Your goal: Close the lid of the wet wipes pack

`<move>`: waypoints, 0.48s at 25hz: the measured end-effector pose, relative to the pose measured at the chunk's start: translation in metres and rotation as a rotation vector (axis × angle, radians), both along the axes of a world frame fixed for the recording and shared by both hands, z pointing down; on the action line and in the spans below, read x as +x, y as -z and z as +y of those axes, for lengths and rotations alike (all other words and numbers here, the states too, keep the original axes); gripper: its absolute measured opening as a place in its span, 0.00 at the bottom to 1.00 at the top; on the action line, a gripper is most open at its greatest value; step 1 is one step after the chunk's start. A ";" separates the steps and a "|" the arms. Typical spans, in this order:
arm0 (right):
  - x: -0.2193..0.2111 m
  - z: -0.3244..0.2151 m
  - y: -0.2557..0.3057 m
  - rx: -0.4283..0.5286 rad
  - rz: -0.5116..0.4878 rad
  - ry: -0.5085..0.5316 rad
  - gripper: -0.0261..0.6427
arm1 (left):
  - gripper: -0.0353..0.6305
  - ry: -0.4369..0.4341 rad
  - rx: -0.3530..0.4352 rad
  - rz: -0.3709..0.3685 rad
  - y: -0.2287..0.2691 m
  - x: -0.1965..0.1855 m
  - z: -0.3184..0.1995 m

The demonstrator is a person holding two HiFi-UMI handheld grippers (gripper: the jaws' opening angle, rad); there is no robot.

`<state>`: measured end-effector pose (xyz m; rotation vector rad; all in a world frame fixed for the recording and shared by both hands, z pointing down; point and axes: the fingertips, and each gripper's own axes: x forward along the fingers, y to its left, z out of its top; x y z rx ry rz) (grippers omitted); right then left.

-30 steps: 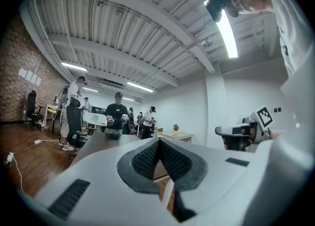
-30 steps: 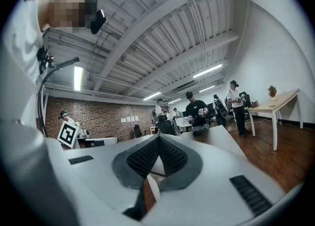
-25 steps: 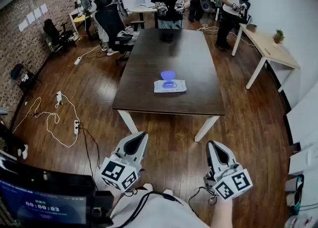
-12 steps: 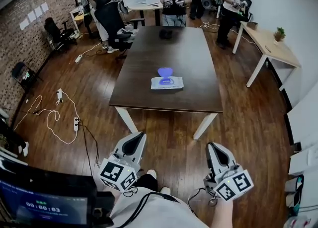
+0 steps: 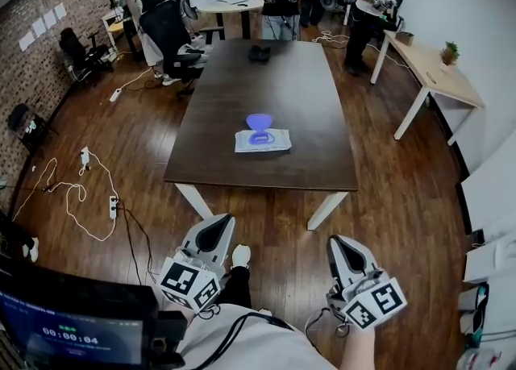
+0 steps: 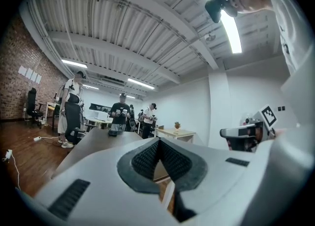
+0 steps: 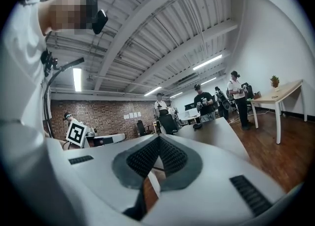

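Far ahead of the left tongs (image 5: 219, 223) and the right tongs (image 5: 337, 243), the wet wipes pack (image 5: 263, 140) on the counter (image 5: 242, 175) is too small for its print to be read. How far its blue lid (image 5: 258, 122) stands up cannot be told. The dark thing (image 5: 260, 53) at the far end of the counter is too small to name. Left of the left tongs, a screen (image 5: 72, 336) is cut off by the bottom edge.

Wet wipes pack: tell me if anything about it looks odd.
The wet wipes pack lies flat on the table with its blue lid flipped open toward the far side. Nothing looks spilled or damaged.
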<state>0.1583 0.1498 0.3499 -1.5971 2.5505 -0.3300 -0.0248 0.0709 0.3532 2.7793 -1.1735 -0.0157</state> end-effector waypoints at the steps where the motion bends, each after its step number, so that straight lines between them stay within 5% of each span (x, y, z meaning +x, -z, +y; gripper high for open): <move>1: 0.000 -0.012 0.000 -0.001 0.003 0.001 0.05 | 0.05 -0.004 0.000 0.002 -0.004 0.000 -0.012; 12: -0.026 -0.180 0.006 -0.016 0.034 0.020 0.05 | 0.05 -0.047 -0.049 -0.017 -0.019 -0.005 -0.185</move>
